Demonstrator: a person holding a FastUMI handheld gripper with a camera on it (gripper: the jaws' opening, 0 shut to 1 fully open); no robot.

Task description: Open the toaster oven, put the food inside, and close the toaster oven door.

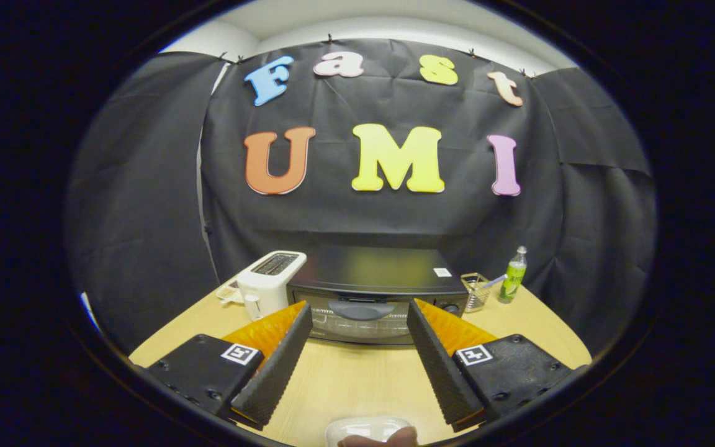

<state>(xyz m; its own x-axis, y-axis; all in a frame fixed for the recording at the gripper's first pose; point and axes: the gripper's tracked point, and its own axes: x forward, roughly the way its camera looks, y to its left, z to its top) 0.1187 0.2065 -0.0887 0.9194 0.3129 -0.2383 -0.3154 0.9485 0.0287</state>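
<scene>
My hand-held gripper [359, 313] hangs above the wooden surface [357, 379], fingers spread wide. Nothing between them but bare wood. They touch nothing and hold nothing.

Toaster oven [375, 292] sits straight ahead, just beyond the fingertips, at the far side of the surface against the black cloth wall. Dark body, flat top with a small white sticker toward its right rear. Door [357, 320] is shut; glass front shows in the gap between my fingers. Curved door handle [361, 308] runs across the top of the door, roughly centred between the two fingertips and apart from both. A knob [452, 307] shows at the oven's right front, partly hidden by my right finger.

White pop-up toaster [269, 280] stands just beside the oven's left side, slots up. Something small and pale lies at its left foot; too small to make out.

Right of the oven: a small wire basket [475, 290] with a thin stick-like thing leaning out of it, then a clear bottle with a green label [512, 275], upright, near the basket.

Close under me, behind the fingers, a white rounded object [367, 428] sits at the near edge of the surface, with something tan at its near side, possibly the food. Cut off by the view, so I cannot tell exactly what either is.
</scene>
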